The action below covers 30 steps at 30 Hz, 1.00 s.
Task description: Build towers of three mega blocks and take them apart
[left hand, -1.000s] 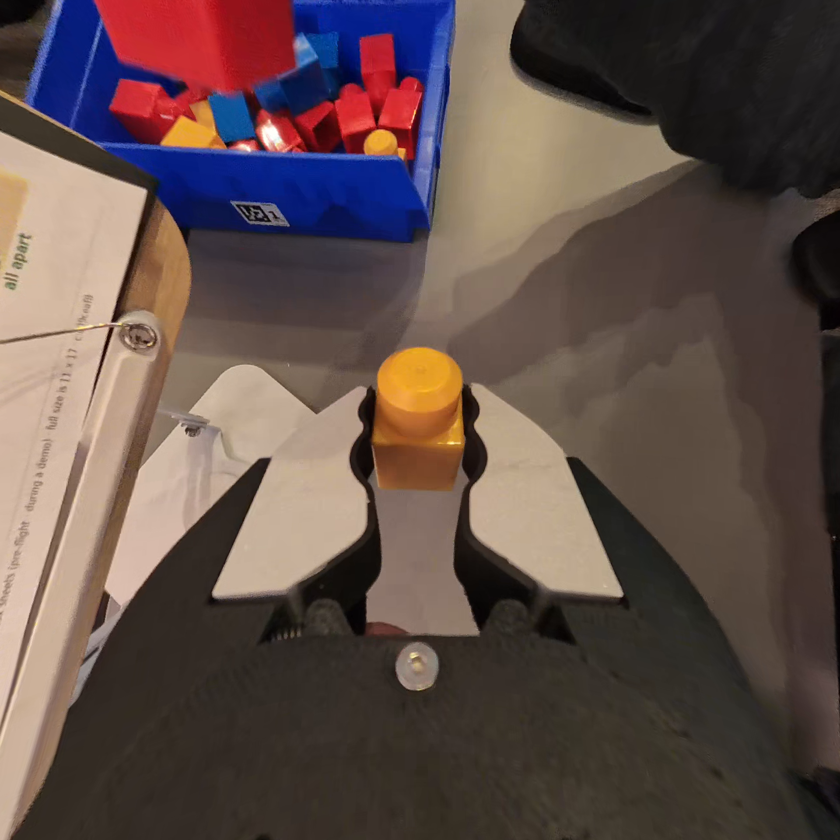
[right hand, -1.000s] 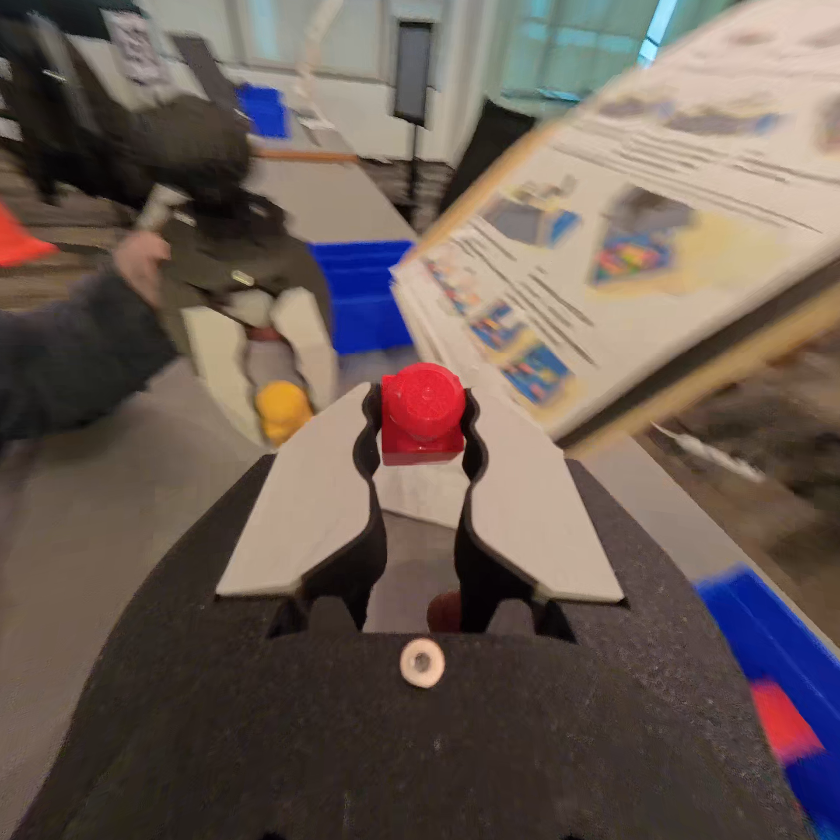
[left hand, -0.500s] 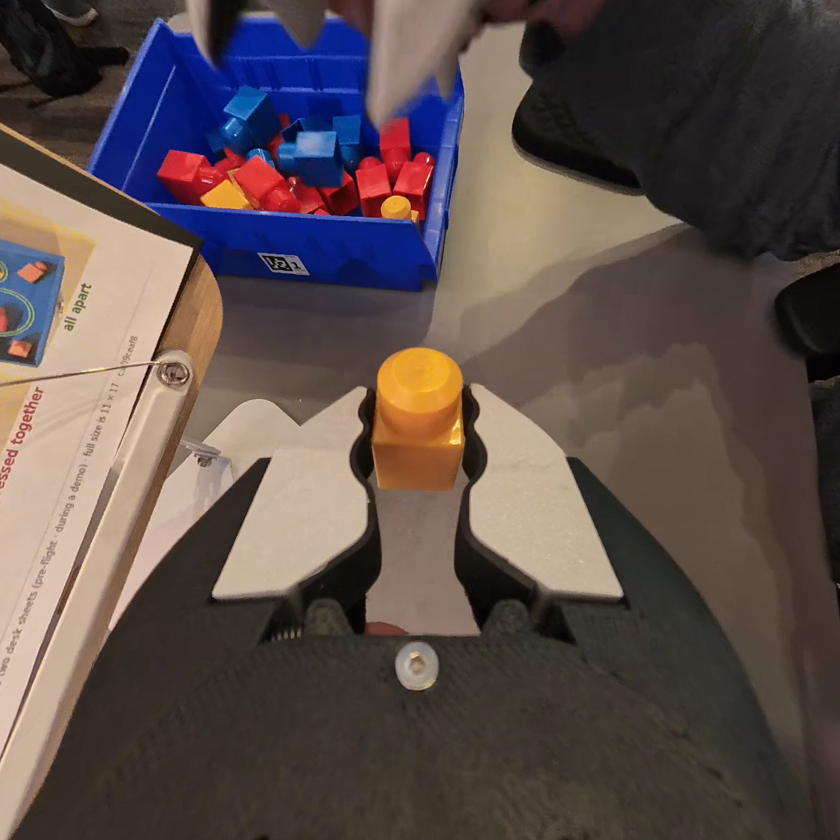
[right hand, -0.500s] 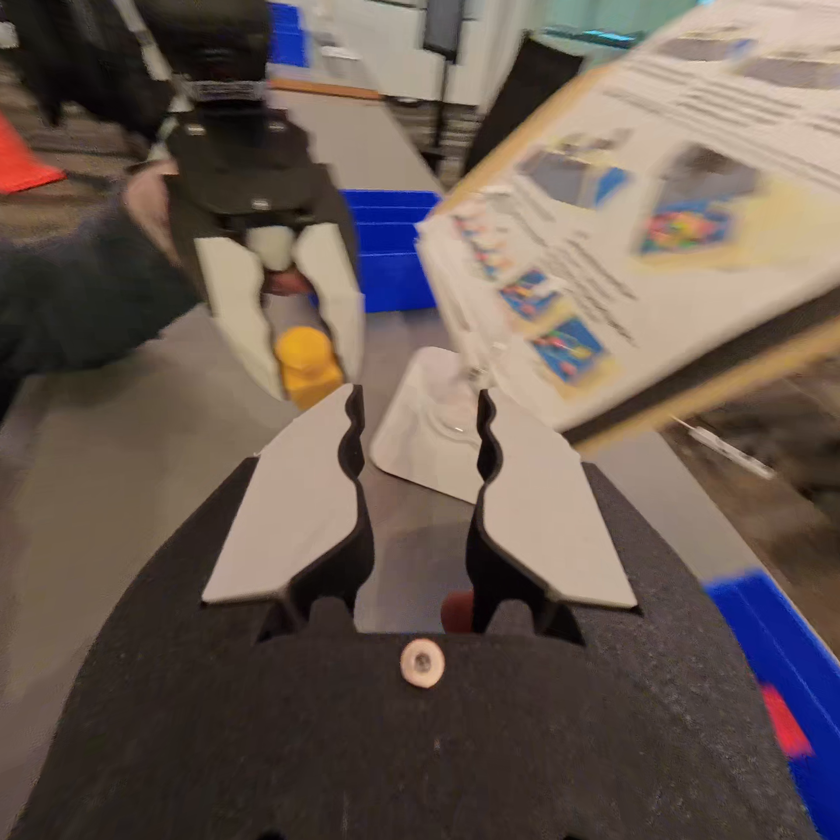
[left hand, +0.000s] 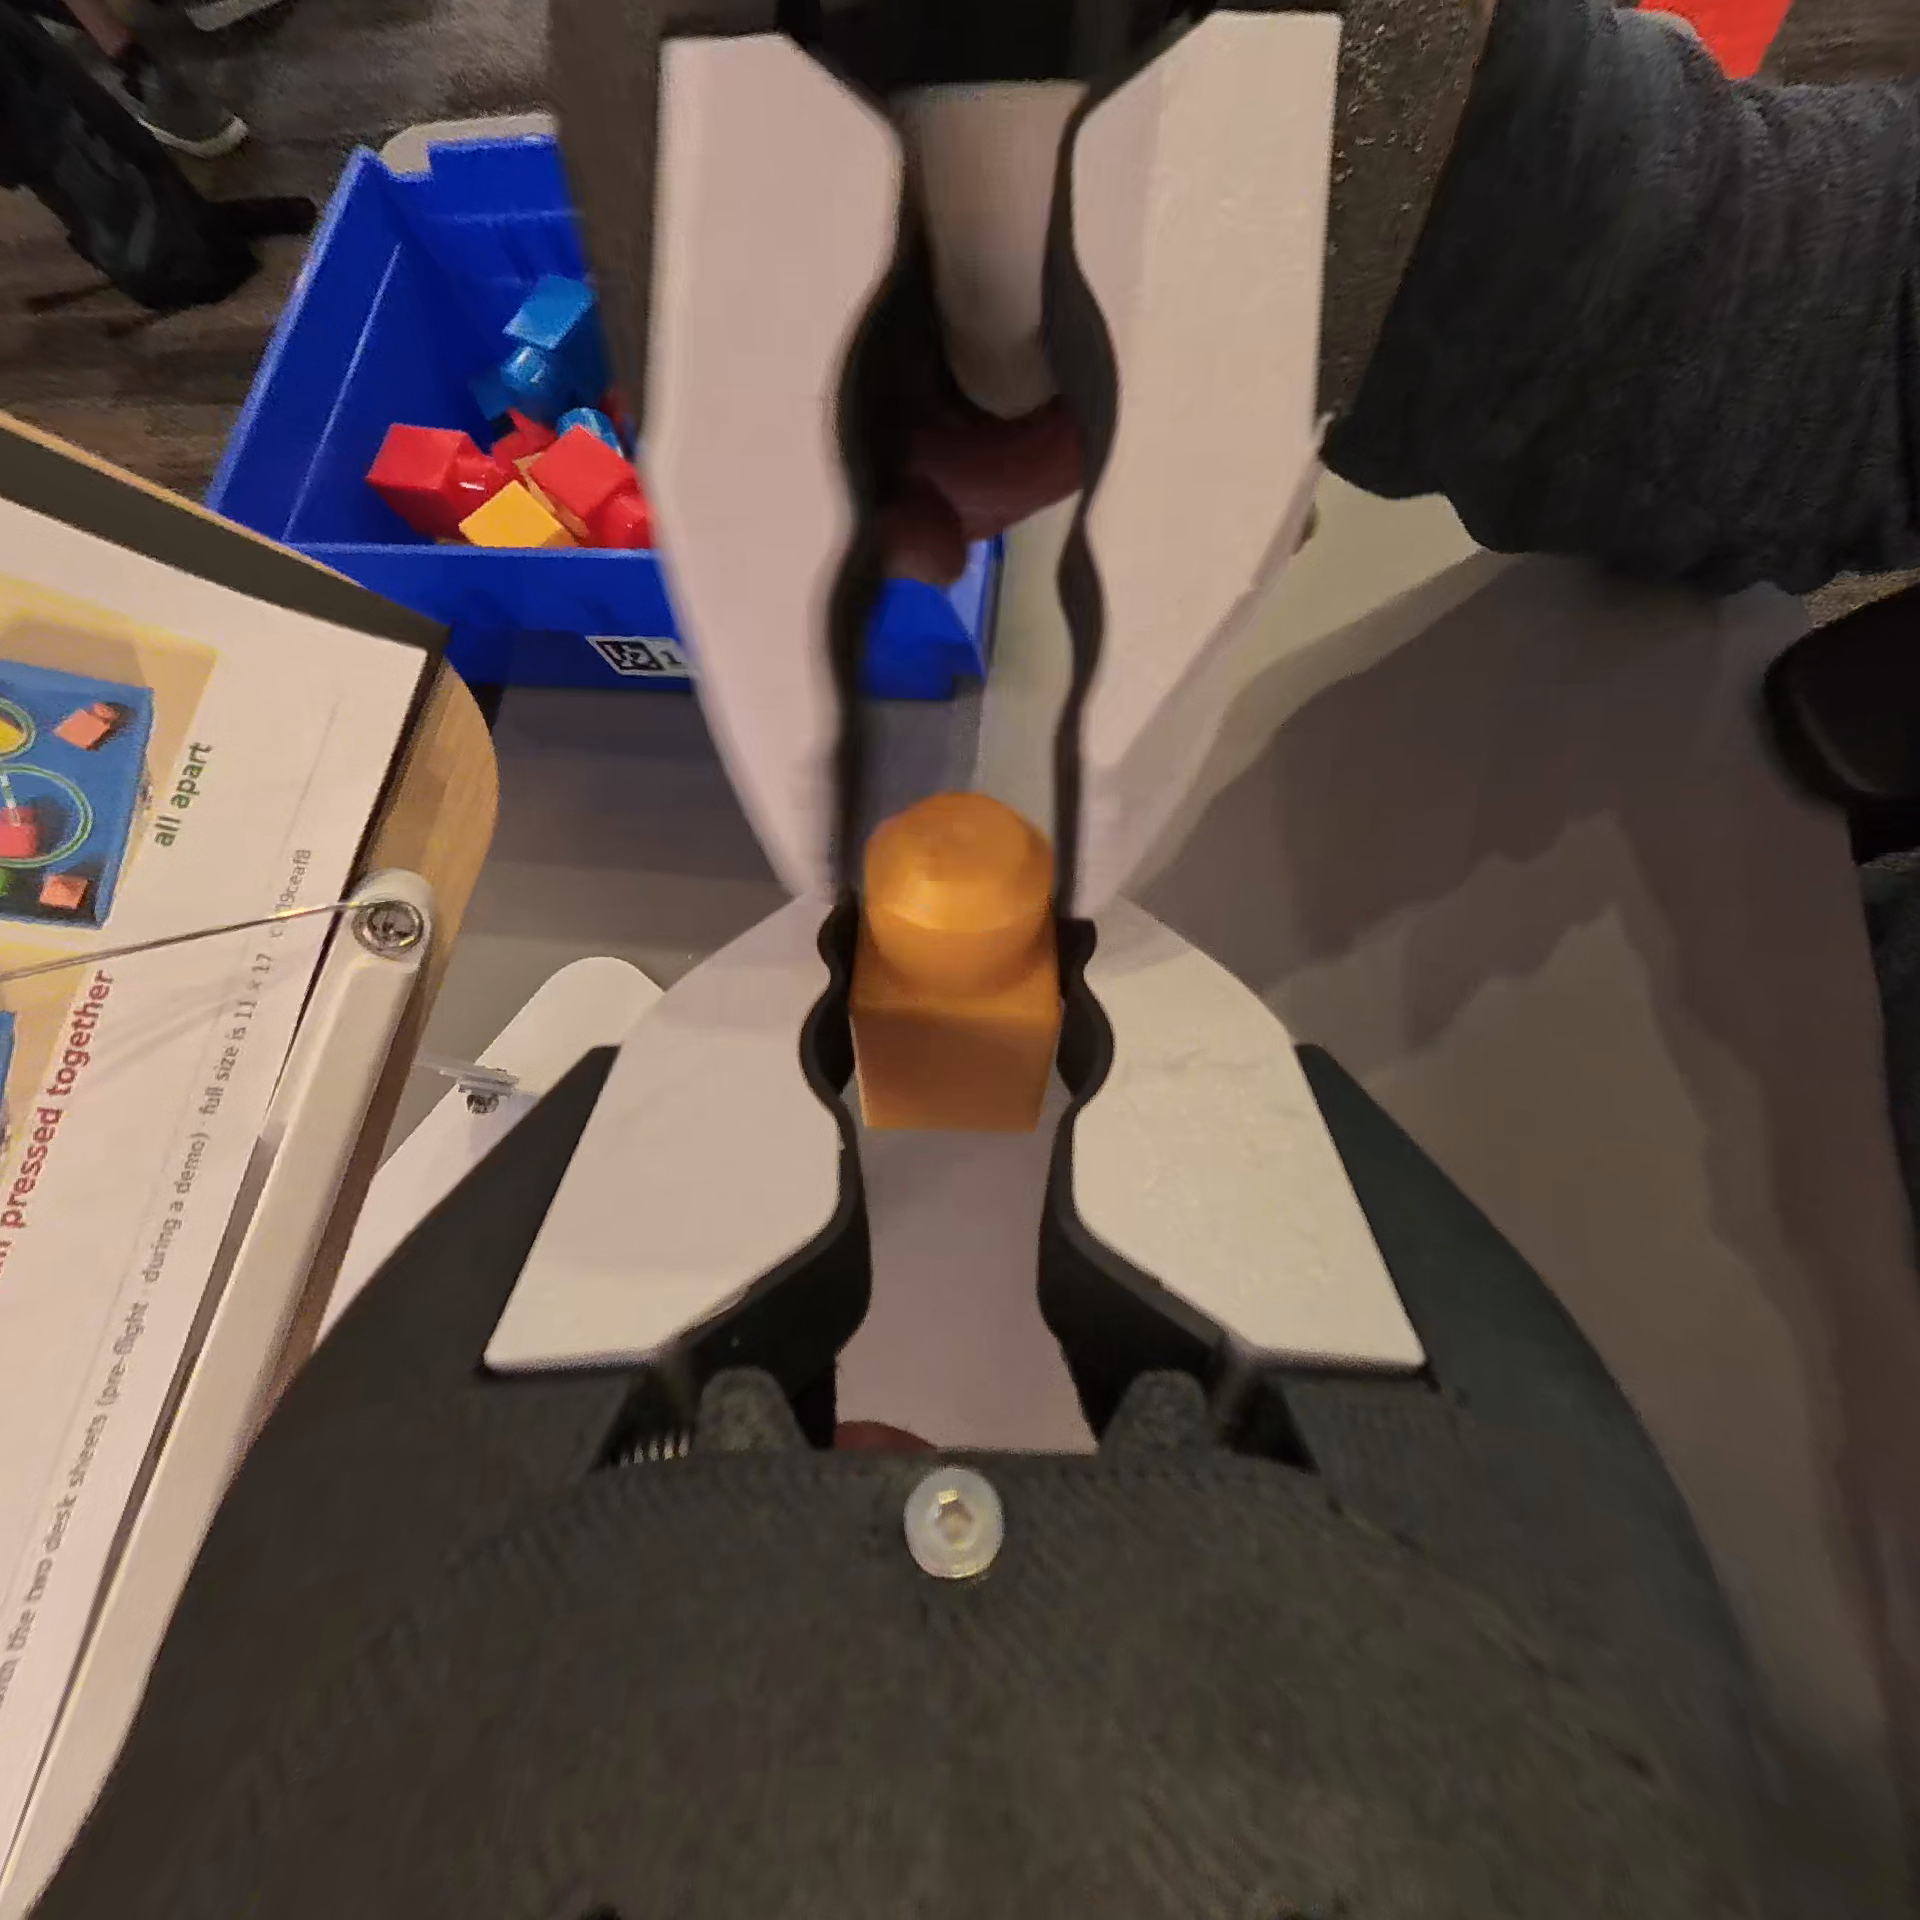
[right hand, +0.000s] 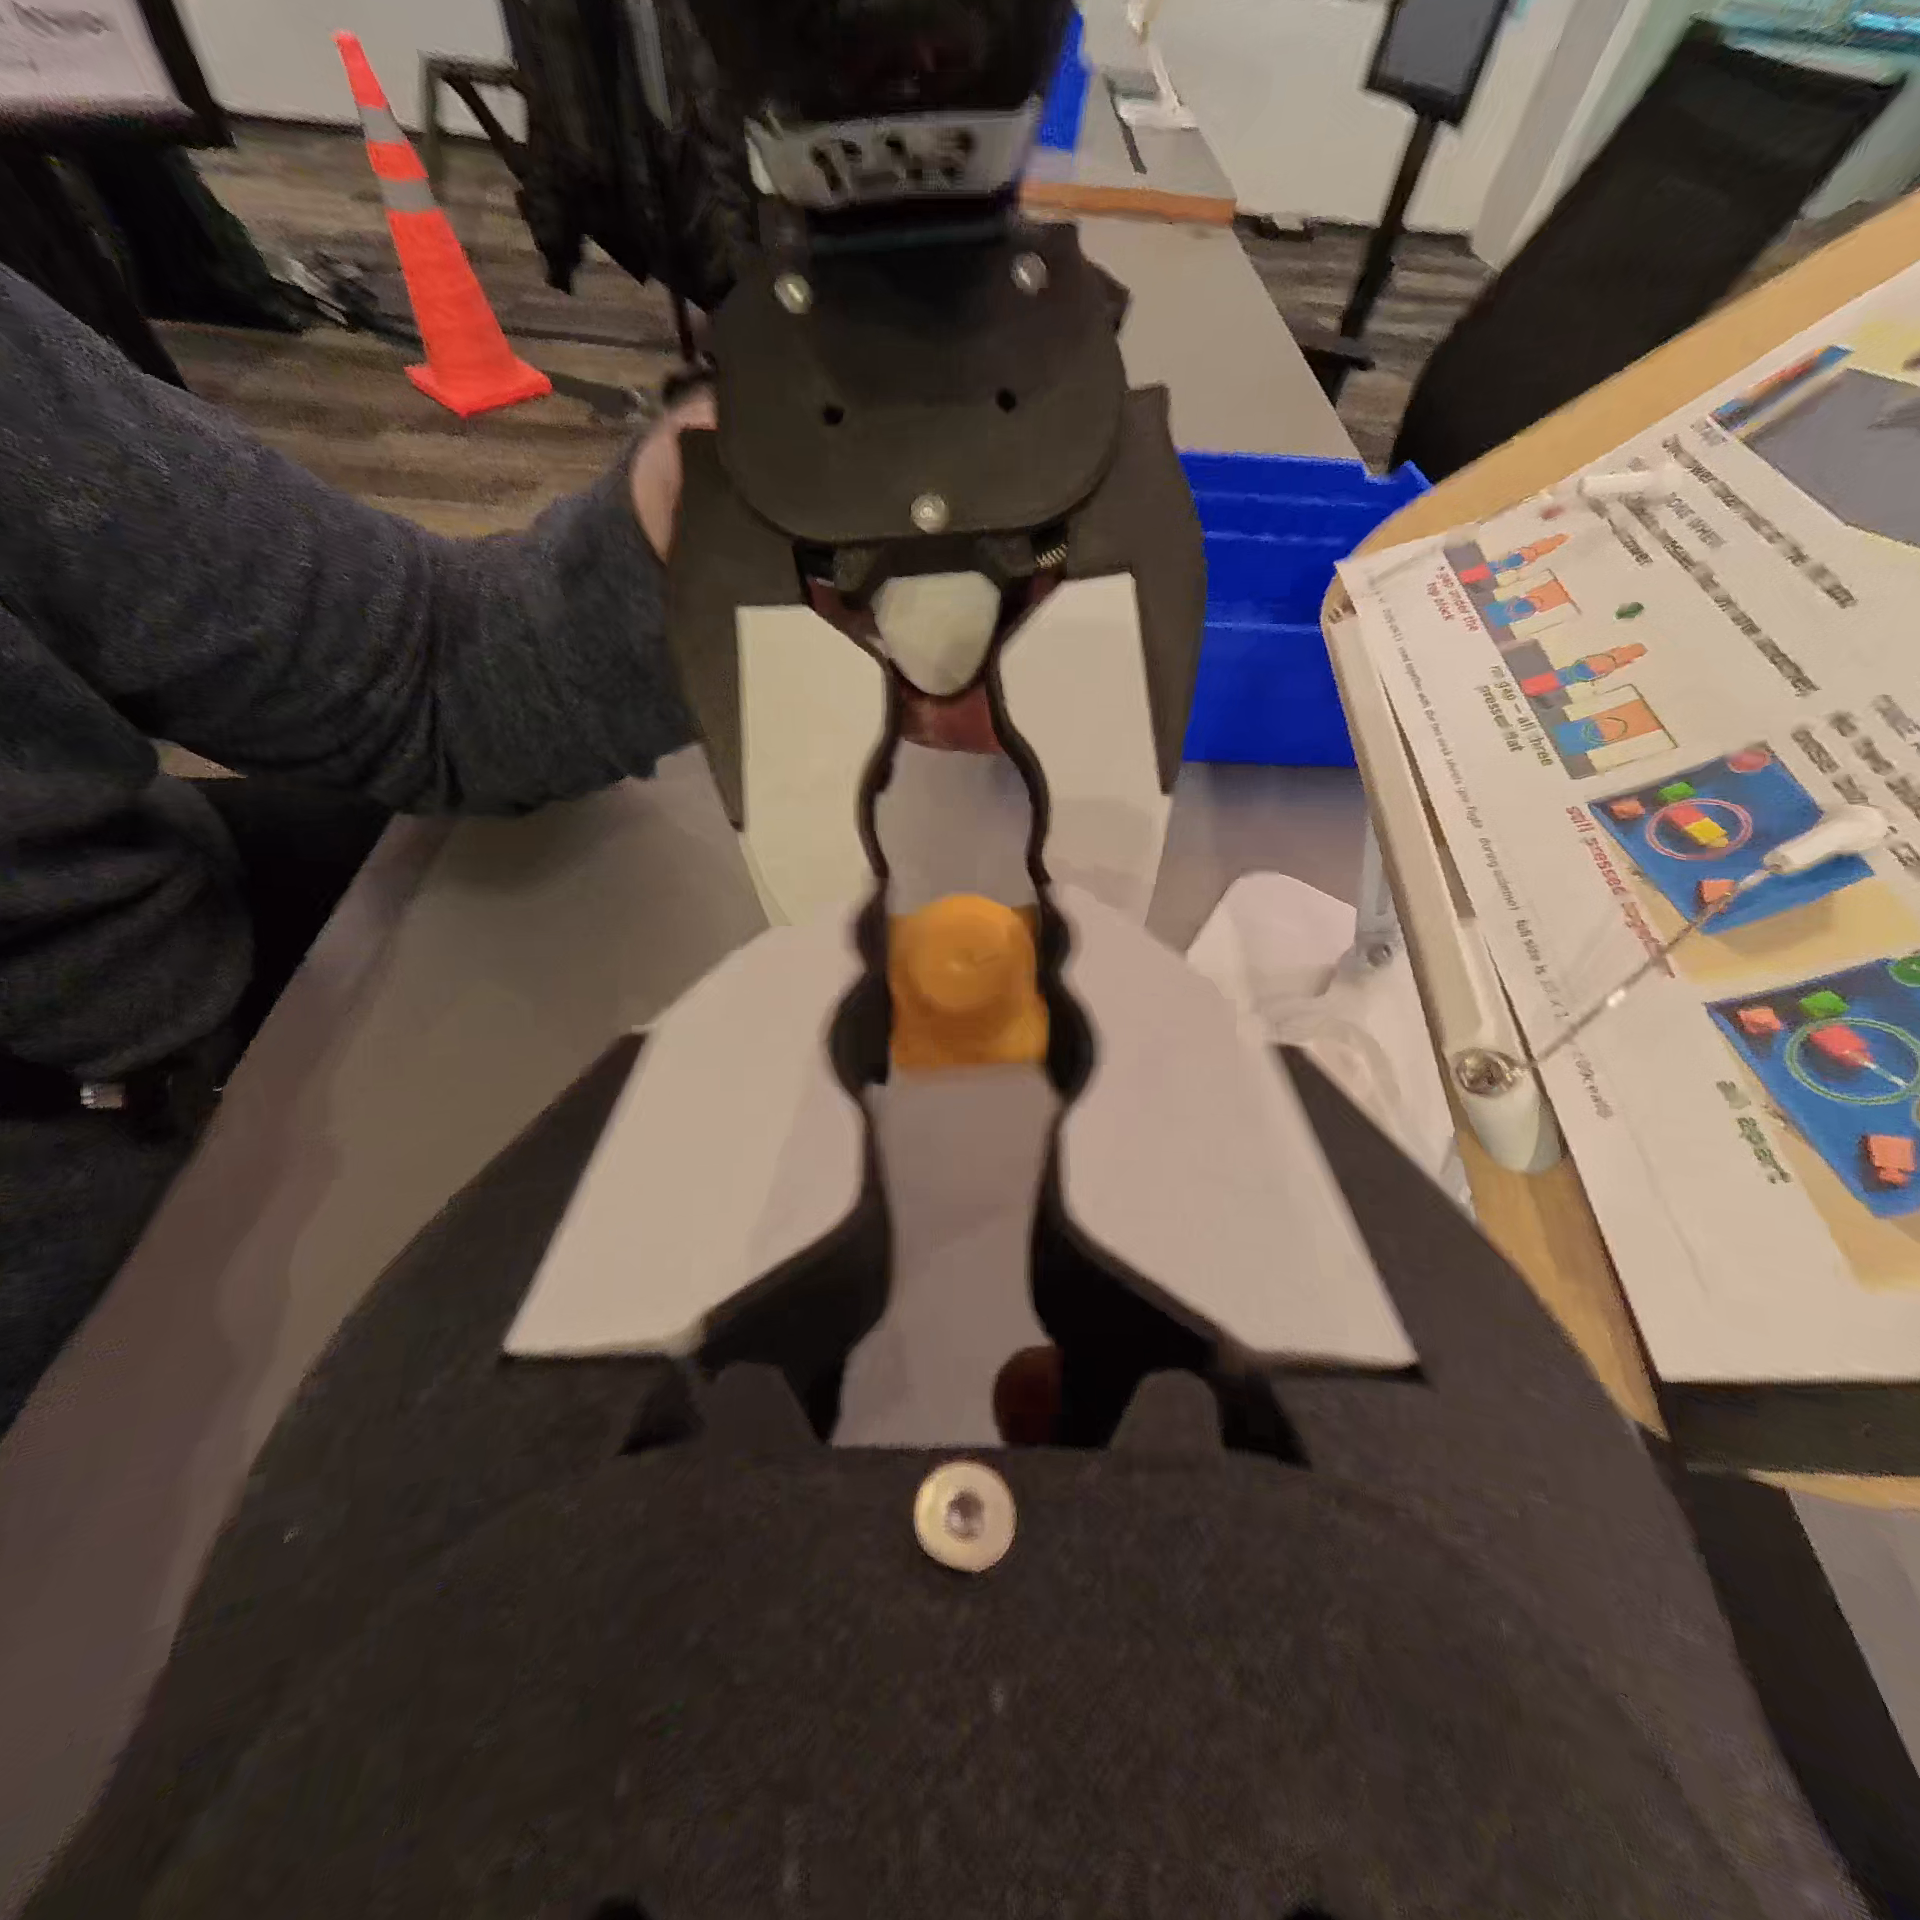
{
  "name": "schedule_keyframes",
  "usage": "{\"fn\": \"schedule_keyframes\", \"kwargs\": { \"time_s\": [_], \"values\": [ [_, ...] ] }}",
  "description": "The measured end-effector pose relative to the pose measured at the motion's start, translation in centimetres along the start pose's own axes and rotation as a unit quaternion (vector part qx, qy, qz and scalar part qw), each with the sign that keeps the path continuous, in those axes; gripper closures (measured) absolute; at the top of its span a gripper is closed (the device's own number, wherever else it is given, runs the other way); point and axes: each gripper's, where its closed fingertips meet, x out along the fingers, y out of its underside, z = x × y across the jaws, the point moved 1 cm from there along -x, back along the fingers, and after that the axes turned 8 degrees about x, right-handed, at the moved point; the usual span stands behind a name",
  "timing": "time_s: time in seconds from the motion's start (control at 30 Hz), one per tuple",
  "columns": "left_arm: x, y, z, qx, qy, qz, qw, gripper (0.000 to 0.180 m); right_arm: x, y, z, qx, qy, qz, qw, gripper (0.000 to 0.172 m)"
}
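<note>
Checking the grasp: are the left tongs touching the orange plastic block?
Touching: the left wrist view shows both pads of the left tongs pressed against the orange plastic block.

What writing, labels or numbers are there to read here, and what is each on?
I don't quote writing; here is what bears it.
Paper sheet on the tilted board: printed lines and coloured captions, legible.
White sticker on the blue bin: code mark, a digit.
Grey plate on the left tool: blurred.
Wall sign: blurred.
</note>
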Motion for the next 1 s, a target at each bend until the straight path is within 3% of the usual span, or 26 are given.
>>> {"fn": "schedule_keyframes", "kwargs": {
  "time_s": [0.03,0.07,0.3,0.37,0.77,0.87,1.0],
  "values": [
    [-0.1,-0.1,0.0,0.004,-0.002,-0.003,1.0,0.145,0.0,0.2,-0.2,-0.003,0.01,0.01,1.0,0.132],
    [-0.2,-0.2,0.0,0.003,-0.005,-0.005,1.0,0.145,0.0,0.1,-0.2,-0.006,0.014,0.006,1.0,0.13],
    [-0.2,0.0,0.1,0.013,-0.013,0.005,1.0,0.145,0.2,0.6,-0.4,0.006,0.011,0.02,1.0,0.135],
    [-0.2,0.2,0.2,0.012,-0.015,0.008,1.0,0.145,0.2,0.8,-0.2,0.001,0.003,0.025,1.0,0.144],
    [-0.8,-0.4,0.3,0.009,-0.017,-0.014,1.0,0.144,-0.2,-0.1,-0.1,-0.005,0.005,0.007,1.0,0.145],
    [-1.1,0.0,0.7,0.0,-0.023,-0.008,1.0,0.136,-1.2,-0.5,-0.5,-0.005,0.022,-0.006,1.0,0.144],
    [-2.3,0.1,1.9,-0.016,-0.047,-0.021,0.999,0.13,-5.2,-1.1,-2.6,0.007,0.08,-0.034,0.996,0.144]
  ]
}}
